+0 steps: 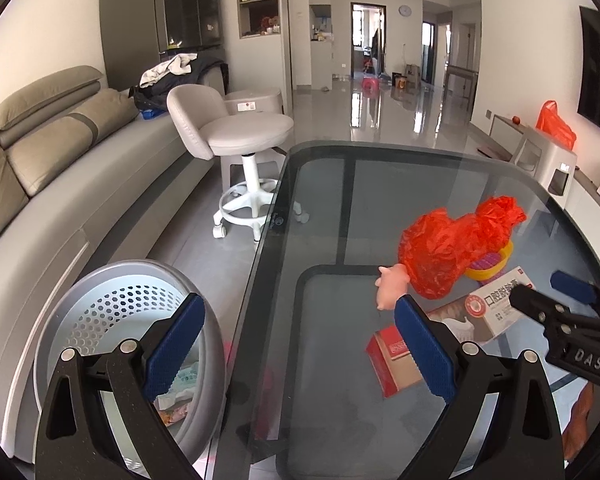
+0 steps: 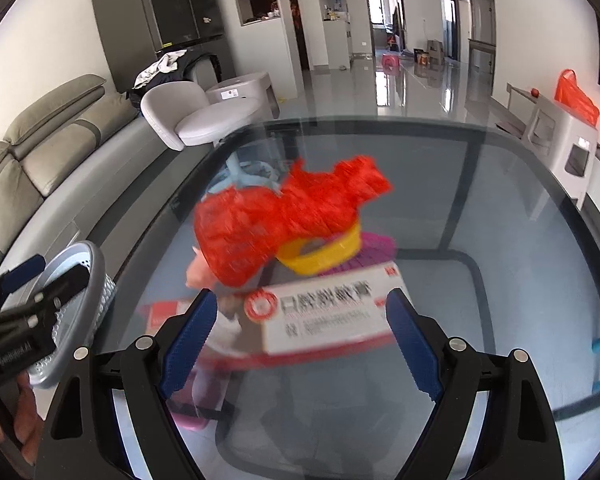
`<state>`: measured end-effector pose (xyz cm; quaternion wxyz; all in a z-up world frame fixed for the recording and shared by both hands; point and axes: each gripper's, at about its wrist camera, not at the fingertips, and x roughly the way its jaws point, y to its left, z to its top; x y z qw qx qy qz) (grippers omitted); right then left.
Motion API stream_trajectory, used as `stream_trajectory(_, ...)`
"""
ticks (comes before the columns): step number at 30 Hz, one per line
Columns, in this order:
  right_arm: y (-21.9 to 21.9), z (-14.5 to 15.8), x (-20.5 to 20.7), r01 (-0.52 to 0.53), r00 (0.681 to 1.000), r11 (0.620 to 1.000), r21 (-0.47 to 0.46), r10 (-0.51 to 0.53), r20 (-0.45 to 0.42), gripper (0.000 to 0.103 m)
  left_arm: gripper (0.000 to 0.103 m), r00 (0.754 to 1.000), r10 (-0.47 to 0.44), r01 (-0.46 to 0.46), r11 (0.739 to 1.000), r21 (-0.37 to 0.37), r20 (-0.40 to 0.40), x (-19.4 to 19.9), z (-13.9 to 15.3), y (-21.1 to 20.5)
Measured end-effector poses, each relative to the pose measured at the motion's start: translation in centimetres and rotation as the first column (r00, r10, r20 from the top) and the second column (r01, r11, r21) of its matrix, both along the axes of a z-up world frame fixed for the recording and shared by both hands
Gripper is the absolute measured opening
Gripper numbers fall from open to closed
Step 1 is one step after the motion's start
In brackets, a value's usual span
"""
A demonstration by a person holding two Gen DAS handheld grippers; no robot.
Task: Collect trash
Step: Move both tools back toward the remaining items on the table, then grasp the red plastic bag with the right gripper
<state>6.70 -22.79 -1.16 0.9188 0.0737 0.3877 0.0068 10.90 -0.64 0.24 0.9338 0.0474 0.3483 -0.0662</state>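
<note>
Bright daylight pours in from the far doorways, glaring off the polished floor (image 1: 384, 116) and glass table (image 1: 420, 184). The left wrist view is sharp; the right smears the red plastic bag (image 2: 284, 216). Edges curve and darken.

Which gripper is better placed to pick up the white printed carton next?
Probably the right gripper: its open jaws already frame the white printed carton on the glass table. The left gripper, also open, points at bare glass beside the grey perforated bin.
</note>
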Motion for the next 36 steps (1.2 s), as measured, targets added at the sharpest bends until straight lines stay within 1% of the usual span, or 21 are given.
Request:
stream_trajectory(6, 2.5, 0.9, 2.5, -0.035, 0.999, 0.999, -0.029, 0.036, 0.037, 0.083, 0.094, 1.0, 0.021, -0.021, 1.0, 0.012, -0.008, 0.5, -0.6, 0.7)
stream_trajectory(10, 4.4, 1.1, 4.3, -0.044, 0.998, 0.993, -0.105, 0.049, 0.049, 0.083, 0.094, 0.999, 0.039, -0.039, 0.999, 0.006, -0.022, 1.0, -1.0, 1.4)
stream_trajectory(12, 5.1, 0.9, 5.2, -0.042, 0.998, 0.991, -0.125, 0.048, 0.044, 0.083, 0.094, 0.999, 0.044, -0.043, 0.999, 0.001, -0.028, 1.2, -1.1, 1.6)
stream_trajectory(14, 5.7, 0.5, 6.0, -0.038, 0.999, 0.987, -0.154, 0.043, 0.03, 0.082, 0.094, 0.998, 0.048, -0.048, 0.999, 0.003, -0.027, 1.3, -1.1, 1.7)
stream_trajectory(18, 6.7, -1.0, 7.2, -0.037, 0.999, 0.968, -0.25, 0.037, -0.002, 0.081, 0.094, 0.998, 0.052, -0.052, 0.999, 0.005, -0.024, 1.5, -1.2, 2.0)
stream_trajectory(19, 6.8, -1.3, 7.3, -0.039, 0.999, 0.963, -0.268, 0.039, -0.007, 0.079, 0.094, 0.998, 0.052, -0.052, 0.999, 0.005, -0.025, 1.5, -1.2, 2.0)
stream_trajectory(21, 7.1, -1.7, 7.5, -0.04, 0.999, 0.955, -0.295, 0.038, -0.01, 0.057, 0.094, 0.998, 0.05, -0.05, 0.999, 0.003, -0.029, 1.6, -1.3, 2.1)
stream_trajectory(22, 7.1, -1.9, 7.6, -0.045, 0.999, 0.953, -0.299, 0.041, -0.022, 0.052, 0.094, 0.998, 0.049, -0.049, 0.999, 0.002, -0.032, 1.6, -1.3, 2.1)
stream_trajectory(24, 6.9, -2.2, 7.9, -0.062, 0.998, 0.957, -0.284, 0.052, -0.044, 0.034, 0.094, 0.998, 0.045, -0.045, 0.999, 0.001, -0.034, 1.6, -1.3, 2.1)
stream_trajectory(25, 6.7, -2.3, 7.9, -0.063, 0.997, 0.959, -0.275, 0.052, -0.048, 0.03, 0.094, 0.999, 0.043, -0.043, 0.999, 0.001, -0.034, 1.5, -1.3, 2.0)
stream_trajectory(27, 6.2, -2.2, 7.6, -0.064, 0.997, 0.965, -0.253, 0.054, -0.047, 0.018, 0.094, 0.999, 0.038, -0.038, 0.999, 0.0, -0.032, 1.4, -1.3, 1.9)
stream_trajectory(29, 5.6, -1.7, 7.2, -0.06, 0.998, 0.974, -0.219, 0.054, -0.036, 0.014, 0.094, 0.999, 0.033, -0.033, 0.999, 0.0, -0.031, 1.3, -1.2, 1.8)
stream_trajectory(32, 4.8, -0.9, 6.6, -0.053, 0.999, 0.986, -0.156, 0.052, -0.01, 0.013, 0.094, 0.999, 0.018, -0.018, 1.0, -0.006, -0.031, 1.1, -1.2, 1.6)
stream_trajectory(36, 3.0, 1.3, 4.7, -0.031, 0.999, 0.997, -0.07, 0.034, 0.038, 0.013, 0.094, 0.999, -0.013, 0.012, 1.0, -0.012, -0.033, 1.1, -1.3, 1.0)
